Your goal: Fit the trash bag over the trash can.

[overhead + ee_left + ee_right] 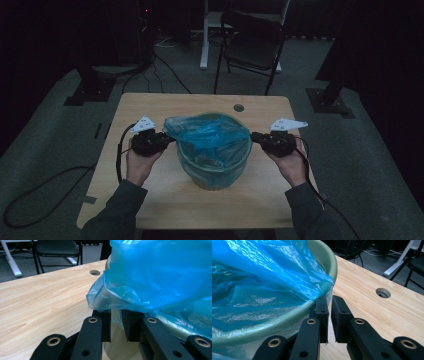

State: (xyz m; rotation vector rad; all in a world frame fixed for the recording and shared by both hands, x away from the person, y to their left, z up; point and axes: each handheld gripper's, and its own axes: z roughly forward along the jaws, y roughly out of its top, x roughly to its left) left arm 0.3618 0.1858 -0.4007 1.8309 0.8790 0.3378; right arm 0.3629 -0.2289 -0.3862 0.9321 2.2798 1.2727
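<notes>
A pale green bin (216, 175) stands mid-table, lined with a crinkled blue plastic bag (210, 132). My left gripper (170, 139) is at the bin's left rim. In the left gripper view the bag's edge (112, 300) drapes over the tips of my left gripper (116, 323), and a gap still shows between the pads. My right gripper (254, 136) is at the right rim. In the right gripper view its jaws (329, 307) stand nearly together, with the bag's edge (322, 287) pinched at the tips beside the bin rim (329, 262).
The wooden table (150, 200) has a round cable hole (238, 107) behind the bin. A folding chair (252, 45) and a white desk leg (204, 35) stand beyond the far edge. Cables trail across the floor at the left.
</notes>
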